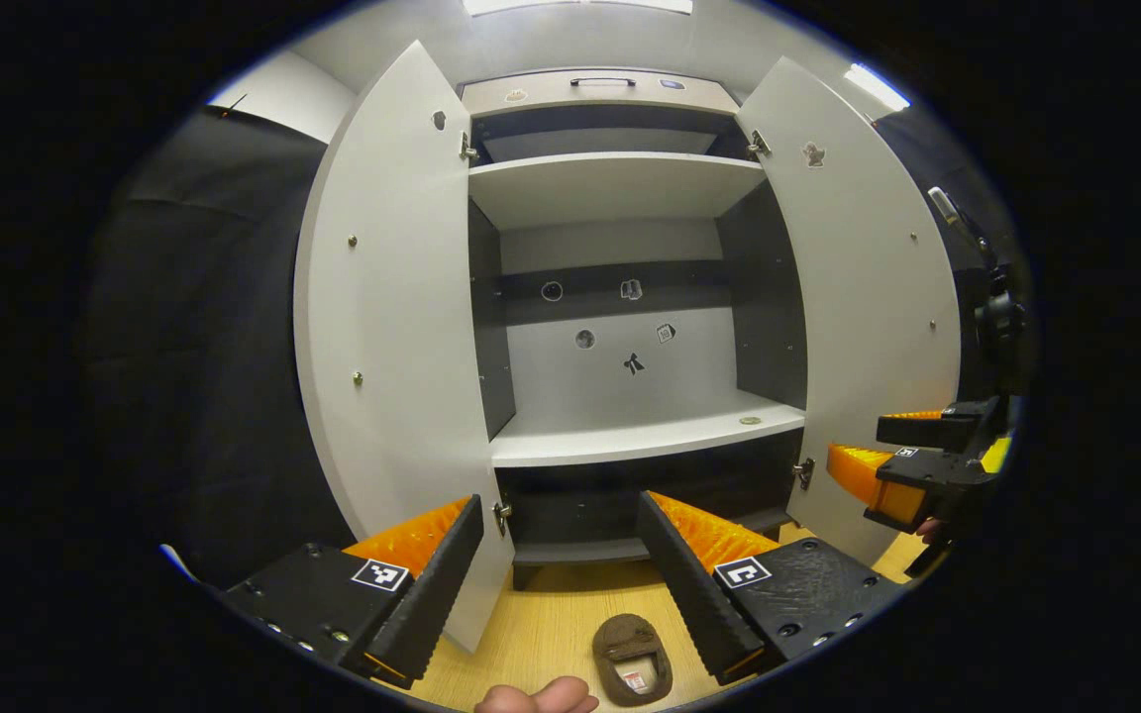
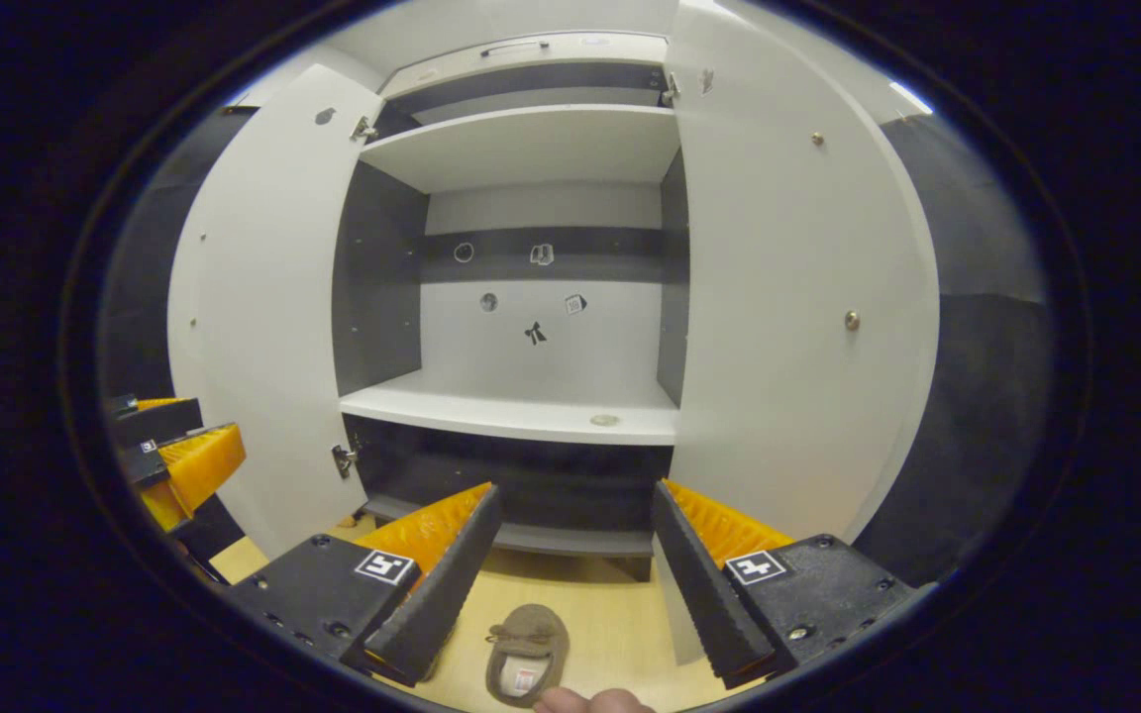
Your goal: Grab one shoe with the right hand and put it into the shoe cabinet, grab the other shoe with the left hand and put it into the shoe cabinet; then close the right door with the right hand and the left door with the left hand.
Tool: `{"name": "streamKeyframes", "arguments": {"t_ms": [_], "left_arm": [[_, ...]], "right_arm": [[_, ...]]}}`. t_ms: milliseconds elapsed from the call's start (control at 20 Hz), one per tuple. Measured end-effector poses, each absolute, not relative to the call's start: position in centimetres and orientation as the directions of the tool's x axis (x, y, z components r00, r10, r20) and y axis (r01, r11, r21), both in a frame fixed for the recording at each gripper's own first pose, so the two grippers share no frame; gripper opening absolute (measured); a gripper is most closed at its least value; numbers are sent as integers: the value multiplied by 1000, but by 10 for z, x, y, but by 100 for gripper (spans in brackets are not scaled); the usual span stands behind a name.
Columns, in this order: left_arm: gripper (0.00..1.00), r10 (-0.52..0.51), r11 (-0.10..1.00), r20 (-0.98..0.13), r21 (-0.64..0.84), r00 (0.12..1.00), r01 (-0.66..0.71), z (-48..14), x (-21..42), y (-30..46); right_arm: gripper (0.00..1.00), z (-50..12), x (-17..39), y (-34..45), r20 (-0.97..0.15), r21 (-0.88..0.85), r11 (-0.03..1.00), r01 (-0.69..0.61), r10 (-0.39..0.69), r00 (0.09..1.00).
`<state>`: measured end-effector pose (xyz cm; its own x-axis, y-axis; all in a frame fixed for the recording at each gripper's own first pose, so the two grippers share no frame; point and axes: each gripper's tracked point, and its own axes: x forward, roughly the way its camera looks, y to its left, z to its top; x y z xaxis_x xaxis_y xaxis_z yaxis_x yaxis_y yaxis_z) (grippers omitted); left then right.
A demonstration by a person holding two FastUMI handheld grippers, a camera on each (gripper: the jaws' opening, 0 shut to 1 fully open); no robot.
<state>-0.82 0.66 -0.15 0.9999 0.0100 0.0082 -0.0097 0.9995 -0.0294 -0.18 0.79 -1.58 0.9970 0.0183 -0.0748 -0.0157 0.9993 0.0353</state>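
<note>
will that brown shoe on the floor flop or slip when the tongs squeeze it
The brown shoe looks like a soft, fuzzy slipper, so it probably squashes and sags rather than staying stiff. Its cloth-like surface against the ridged fingers likely resists slipping. It lies flat, so it's unlikely to roll.

Brown shoe [image 2: 527, 654] partly cut off below.

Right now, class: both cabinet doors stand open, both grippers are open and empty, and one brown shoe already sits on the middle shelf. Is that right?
Not quite. The brown shoe lies on the wooden floor before the shoe cabinet, as the right gripper view shows; the middle shelf holds no shoe. The rest stands.
</note>
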Motion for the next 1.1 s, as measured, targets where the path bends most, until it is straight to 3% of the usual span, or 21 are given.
{"name": "streamKeyframes", "arguments": {"t_ms": [250,550,850,1100], "left_arm": [[96,20,999,-36,-38,999,-22,-16,-17,8],[96,29,1000,-107,-1,994,-29,-37,-33,11],[96,70,997,-162,33,984,-65,-52,-48,28],[96,124,992,-174,54,977,-117,-54,-58,51]], "right_arm": [[100,-49,-7,26,-155,22,995,-93,95,983],[99,-126,-14,52,-341,63,979,-192,202,918],[97,-230,-27,100,-589,130,923,-362,366,721],[93,-290,-23,97,-721,112,935,-337,310,619]]}}
